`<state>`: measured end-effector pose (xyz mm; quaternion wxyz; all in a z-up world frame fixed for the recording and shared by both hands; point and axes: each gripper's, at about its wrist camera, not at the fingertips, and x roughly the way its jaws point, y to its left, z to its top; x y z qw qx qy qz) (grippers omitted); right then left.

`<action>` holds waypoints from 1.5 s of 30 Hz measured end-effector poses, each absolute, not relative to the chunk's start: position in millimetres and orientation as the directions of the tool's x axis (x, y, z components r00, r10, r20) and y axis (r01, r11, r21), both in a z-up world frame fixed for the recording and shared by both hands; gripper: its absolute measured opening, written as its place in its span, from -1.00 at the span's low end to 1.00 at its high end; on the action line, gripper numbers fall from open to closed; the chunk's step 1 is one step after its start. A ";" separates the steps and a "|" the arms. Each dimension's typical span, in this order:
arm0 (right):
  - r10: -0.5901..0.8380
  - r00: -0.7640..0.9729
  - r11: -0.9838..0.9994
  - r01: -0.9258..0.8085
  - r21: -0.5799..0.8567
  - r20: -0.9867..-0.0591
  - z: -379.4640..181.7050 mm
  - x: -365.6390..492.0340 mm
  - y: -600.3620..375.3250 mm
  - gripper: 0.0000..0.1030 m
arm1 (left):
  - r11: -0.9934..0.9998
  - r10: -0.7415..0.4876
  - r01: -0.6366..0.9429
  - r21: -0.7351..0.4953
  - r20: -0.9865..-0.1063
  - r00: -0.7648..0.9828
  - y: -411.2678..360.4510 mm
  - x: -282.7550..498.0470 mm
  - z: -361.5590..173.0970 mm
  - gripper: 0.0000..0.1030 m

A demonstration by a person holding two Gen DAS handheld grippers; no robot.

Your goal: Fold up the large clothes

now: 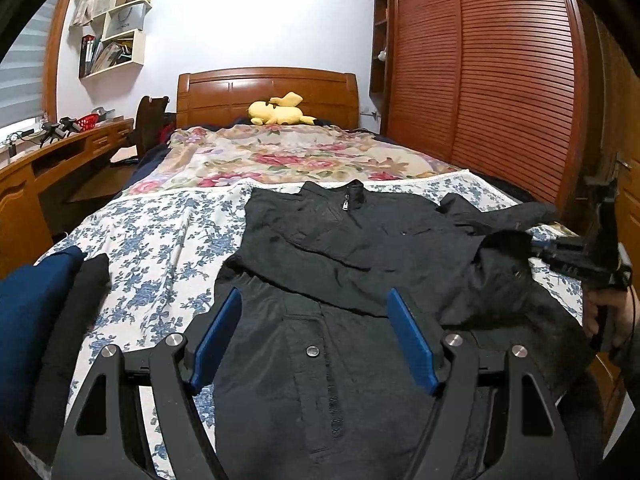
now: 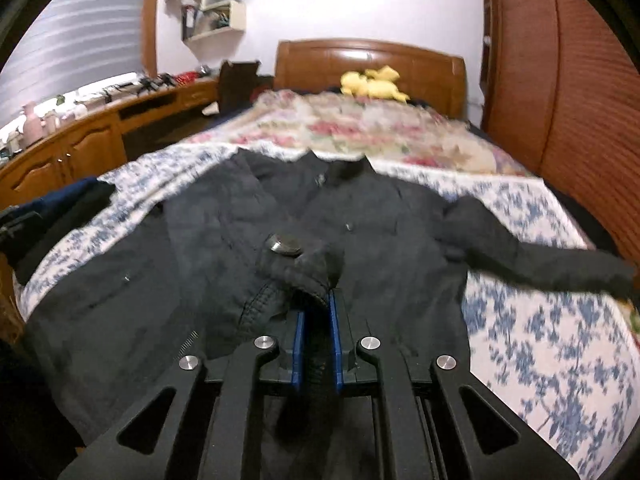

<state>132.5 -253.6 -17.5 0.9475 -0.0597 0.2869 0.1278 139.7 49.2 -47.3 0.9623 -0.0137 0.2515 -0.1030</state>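
A large black jacket point(image 1: 352, 248) lies spread front-up on the bed's blue floral sheet point(image 1: 160, 248), collar toward the headboard. My left gripper point(image 1: 316, 300) is open above the jacket's lower front, blue pads either side of a snap button, holding nothing. My right gripper point(image 2: 318, 304) is shut on the jacket's sleeve cuff point(image 2: 304, 268), lifted over the jacket's body point(image 2: 200, 248). In the left wrist view the right gripper point(image 1: 536, 246) shows at the right edge, holding that cuff point(image 1: 504, 244). The sleeve point(image 2: 540, 260) trails out to the right.
Folded dark blue and black clothes point(image 1: 48, 320) lie at the bed's left edge. A yellow plush toy point(image 1: 280, 110) sits by the wooden headboard point(image 1: 268, 92). A wooden desk point(image 1: 52, 164) runs along the left, a slatted wardrobe point(image 1: 500, 80) along the right.
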 end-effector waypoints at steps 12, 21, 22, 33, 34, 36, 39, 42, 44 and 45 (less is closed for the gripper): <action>0.213 0.812 0.961 -0.275 -0.033 -0.543 -6.3 126.3 -260.6 -0.24 | 0.972 -0.229 0.222 -0.075 -0.486 0.843 26.8 137.3 -46.9 0.48; 0.250 0.781 0.944 -0.329 -0.036 -0.572 -30.3 172.7 -266.2 -0.24 | 0.962 -0.250 0.271 -0.034 -0.508 0.825 -11.1 137.1 -51.5 0.48; 0.253 0.769 0.943 -0.331 -0.027 -0.587 -34.4 179.9 -268.0 -0.24 | 0.959 -0.258 0.280 -0.035 -0.513 0.819 -15.6 138.4 -53.2 0.48; 0.341 0.597 0.896 -0.439 0.060 -0.726 -89.1 212.2 -270.2 -0.24 | 0.955 -0.262 0.294 -0.038 -0.575 0.775 -56.4 157.3 -66.5 0.48; 0.343 0.599 0.895 -0.442 0.059 -0.723 -90.3 212.4 -270.7 -0.24 | 0.956 -0.259 0.290 -0.041 -0.577 0.775 -58.5 158.0 -66.2 0.48; 0.350 0.604 0.895 -0.442 0.065 -0.716 -90.3 213.0 -273.2 -0.24 | 0.958 -0.254 0.283 -0.042 -0.582 0.773 -61.7 160.8 -66.0 0.48; 0.349 0.612 0.896 -0.441 0.061 -0.710 -92.4 208.7 -271.6 -0.24 | 0.962 -0.242 0.269 -0.043 -0.587 0.773 -64.6 167.0 -66.8 0.48; 0.336 0.621 0.897 -0.440 0.040 -0.708 -93.0 205.3 -267.2 -0.23 | 0.965 -0.229 0.258 -0.036 -0.590 0.774 -64.7 175.8 -67.9 0.48; 0.333 0.626 0.898 -0.439 0.034 -0.705 -91.6 202.5 -265.9 -0.23 | 0.966 -0.225 0.258 -0.029 -0.590 0.775 -64.9 184.2 -68.9 0.48; 0.334 0.627 0.898 -0.439 0.034 -0.704 -91.9 202.5 -265.6 -0.23 | 0.965 -0.227 0.260 -0.029 -0.590 0.775 -64.9 188.3 -69.4 0.48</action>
